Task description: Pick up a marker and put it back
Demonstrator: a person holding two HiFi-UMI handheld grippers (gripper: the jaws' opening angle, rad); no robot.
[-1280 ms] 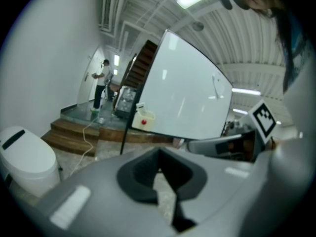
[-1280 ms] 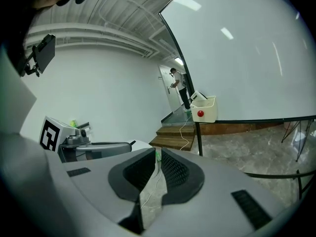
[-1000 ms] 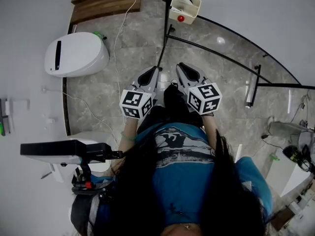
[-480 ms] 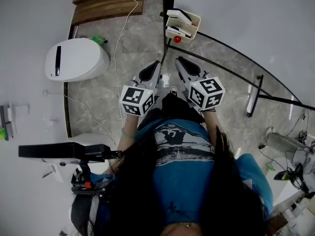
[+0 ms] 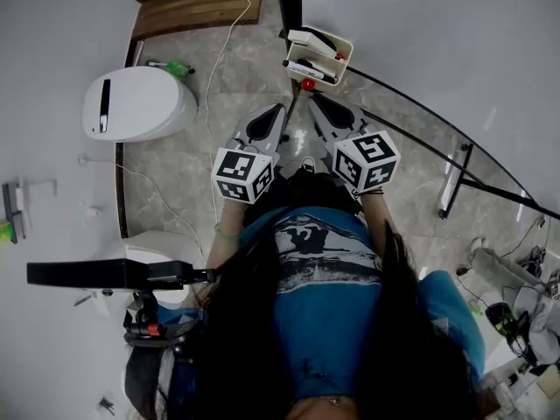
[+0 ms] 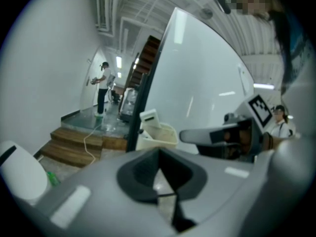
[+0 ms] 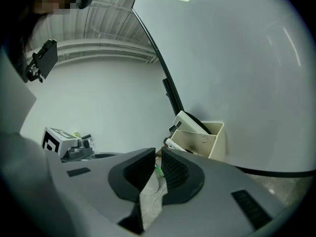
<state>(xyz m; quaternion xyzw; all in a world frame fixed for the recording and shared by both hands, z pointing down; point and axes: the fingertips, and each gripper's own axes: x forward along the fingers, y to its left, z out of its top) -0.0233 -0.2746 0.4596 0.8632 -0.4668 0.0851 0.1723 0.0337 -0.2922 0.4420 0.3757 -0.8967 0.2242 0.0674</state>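
Note:
A cream holder [image 5: 339, 62] hangs on the whiteboard's lower edge, with a white eraser [image 5: 311, 40] and a black-capped marker [image 5: 306, 67] in it. A red knob [image 5: 307, 84] sits just under it. Both grippers are held out side by side toward it, a short way off. My left gripper [image 5: 281, 109] is shut and holds nothing. My right gripper [image 5: 316, 101] is shut too, a slim slit between its pads and nothing in it. The right gripper view has the holder [image 7: 210, 141], eraser [image 7: 189, 122] and marker [image 7: 171, 144] just beyond the jaws. The left gripper view shows the holder [image 6: 163, 138] ahead.
A white rounded appliance [image 5: 138, 103] stands on the stone floor at the left, a green bottle [image 5: 178, 66] beside it. Wooden steps [image 5: 197, 3] and a white cable [image 5: 213, 55] lie beyond. Black stand legs [image 5: 453, 180] run at the right. A person [image 6: 103, 85] stands far off.
Both grippers have moved forward together toward the holder, which now lies closer to their tips. Neither pair of jaws has changed.

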